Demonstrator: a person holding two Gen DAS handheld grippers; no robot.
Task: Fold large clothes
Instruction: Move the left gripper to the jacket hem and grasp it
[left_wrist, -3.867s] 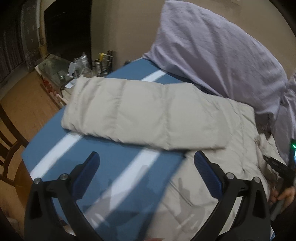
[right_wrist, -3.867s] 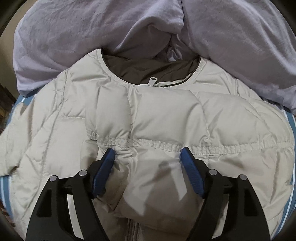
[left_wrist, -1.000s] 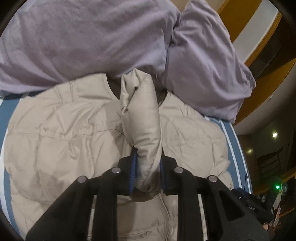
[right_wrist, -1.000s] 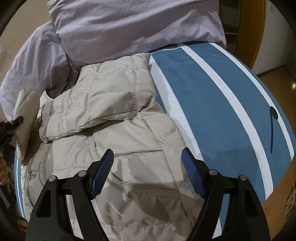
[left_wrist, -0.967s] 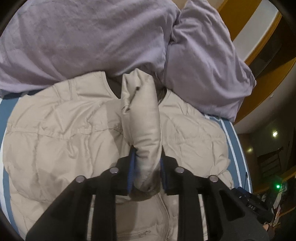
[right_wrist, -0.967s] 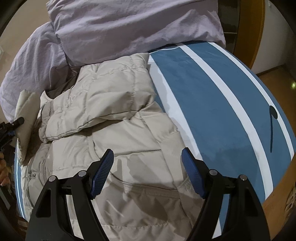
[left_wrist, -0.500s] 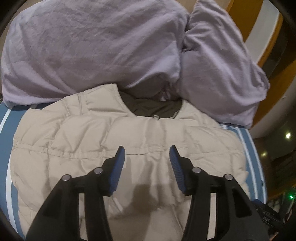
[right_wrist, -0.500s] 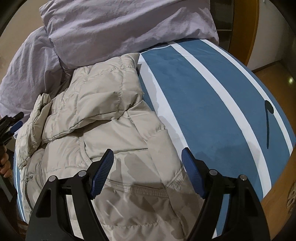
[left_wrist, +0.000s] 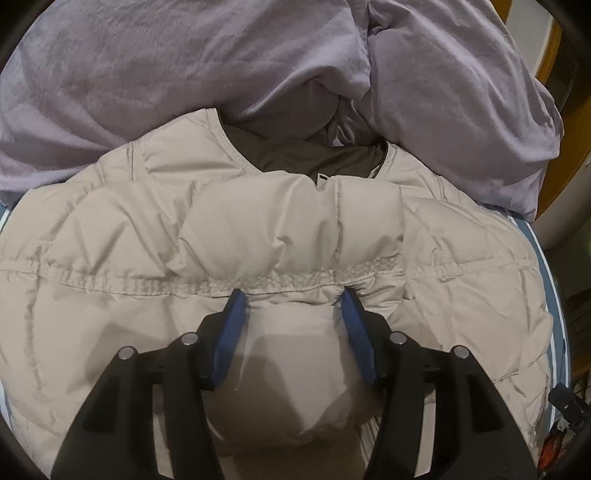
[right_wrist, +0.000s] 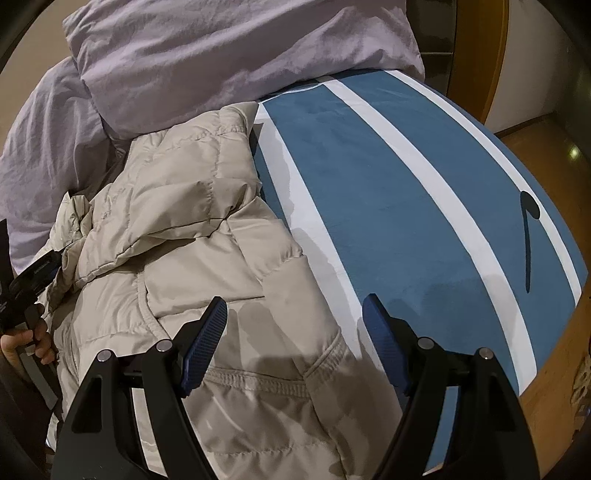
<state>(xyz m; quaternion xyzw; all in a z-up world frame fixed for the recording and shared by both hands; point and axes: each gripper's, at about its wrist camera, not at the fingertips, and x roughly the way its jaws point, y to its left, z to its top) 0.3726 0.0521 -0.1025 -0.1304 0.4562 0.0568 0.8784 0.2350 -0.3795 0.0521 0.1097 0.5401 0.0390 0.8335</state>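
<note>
A beige puffer jacket (left_wrist: 92, 258) lies front up on the bed, its dark-lined collar (left_wrist: 306, 158) toward the pillows. A sleeve (left_wrist: 288, 229) is folded across the chest. My left gripper (left_wrist: 293, 306) is low over the jacket just below the cuff seam. Its jaws are opening, with a puff of beige fabric bulging between them, not pinched. In the right wrist view the jacket (right_wrist: 184, 221) fills the left half. My right gripper (right_wrist: 293, 306) stands open above the jacket's right edge, holding nothing. The left gripper (right_wrist: 33, 277) and a hand (right_wrist: 22, 343) show at the left edge.
Lilac pillows (left_wrist: 184, 74) lie bunched against the collar, and a pillow (right_wrist: 240, 55) lies at the back. A blue bedcover with white stripes (right_wrist: 388, 184) spreads to the right of the jacket. A thin dark mark (right_wrist: 528, 229) lies on it. Wooden floor (right_wrist: 535, 140) lies past the bed's edge.
The left gripper let go of the sleeve it held upright; the sleeve now lies across the chest. The gripper widened and sank onto the jacket. The right gripper stayed put.
</note>
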